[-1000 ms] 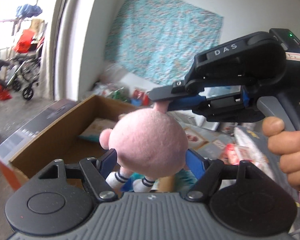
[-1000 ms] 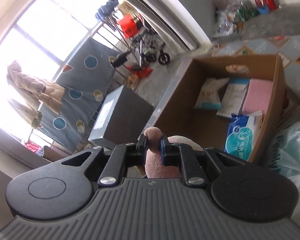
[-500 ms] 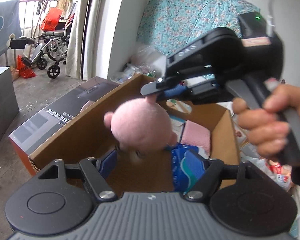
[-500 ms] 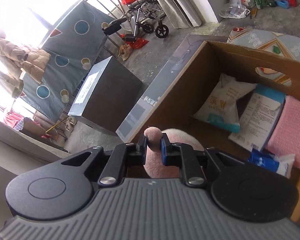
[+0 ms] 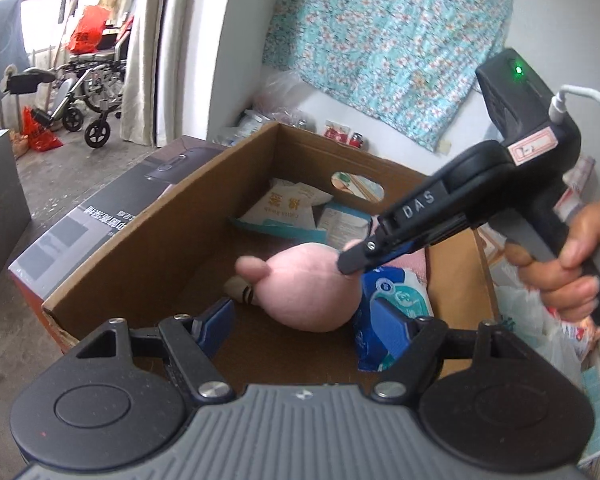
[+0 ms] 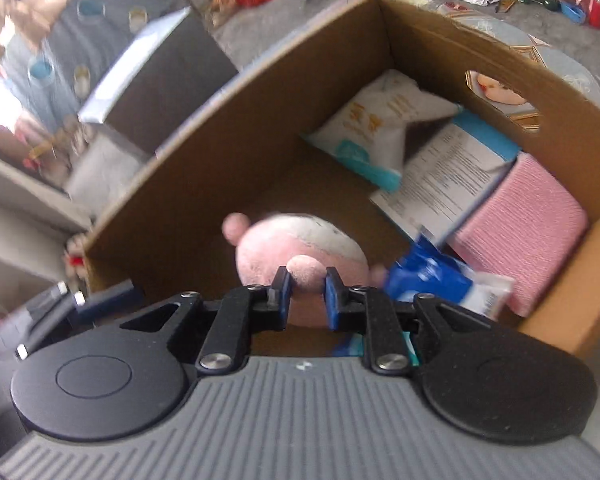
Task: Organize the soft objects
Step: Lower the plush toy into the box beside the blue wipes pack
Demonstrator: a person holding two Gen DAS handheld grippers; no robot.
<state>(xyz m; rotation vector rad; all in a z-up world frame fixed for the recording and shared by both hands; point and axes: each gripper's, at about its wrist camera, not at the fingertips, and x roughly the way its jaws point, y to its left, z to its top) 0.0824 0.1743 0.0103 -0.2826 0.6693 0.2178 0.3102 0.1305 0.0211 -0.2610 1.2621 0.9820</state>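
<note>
Our right gripper (image 6: 306,294) is reaching down into the cardboard box (image 5: 148,248), its fingers parted a little around one ear of the pink plush toy (image 5: 312,286); we cannot tell whether they are touching it. We are keeping our left gripper (image 5: 306,324) spread wide and empty just in front of the toy, which is sitting inside the box beside a blue tissue pack (image 5: 396,292). Behind it, a white pouch (image 6: 380,128), a printed packet (image 6: 448,176) and a pink cloth (image 6: 528,224) are lying along the far wall.
</note>
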